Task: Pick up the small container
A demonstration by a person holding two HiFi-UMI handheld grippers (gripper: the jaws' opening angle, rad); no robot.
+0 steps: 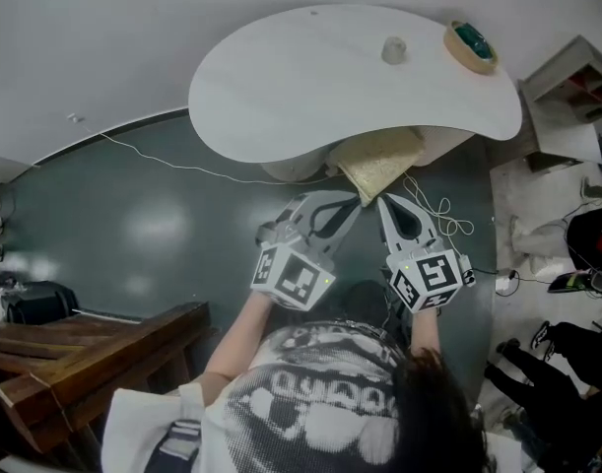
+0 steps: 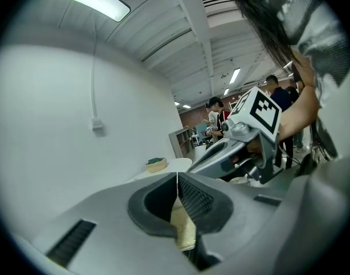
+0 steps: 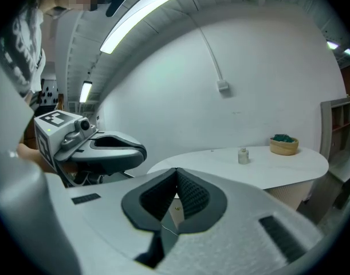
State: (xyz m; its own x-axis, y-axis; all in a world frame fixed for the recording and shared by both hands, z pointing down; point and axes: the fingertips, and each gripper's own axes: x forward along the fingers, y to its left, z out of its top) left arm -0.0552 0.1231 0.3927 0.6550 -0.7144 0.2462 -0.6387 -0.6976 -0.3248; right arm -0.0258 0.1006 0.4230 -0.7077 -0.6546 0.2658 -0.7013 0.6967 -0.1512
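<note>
The small container (image 1: 394, 49), a pale little jar, stands at the far side of the white curved table (image 1: 310, 87); the right gripper view shows the jar (image 3: 242, 156) upright on the tabletop, well ahead of the jaws. My left gripper (image 1: 357, 198) and right gripper (image 1: 382, 201) hover side by side over the dark floor, short of the table's near edge. Both point toward the table. The left gripper (image 2: 177, 179) has its jaws closed together with nothing held. The right gripper (image 3: 176, 173) is likewise shut and empty. The jar does not show in the left gripper view.
A wooden bowl of green pieces (image 1: 471, 45) sits right of the jar on the table. A woven beige base (image 1: 379, 161) stands under the table, with a white cable (image 1: 434, 210) beside it. A wooden bench (image 1: 94, 348) is at the left, shelves (image 1: 576, 97) and people (image 1: 586, 235) at the right.
</note>
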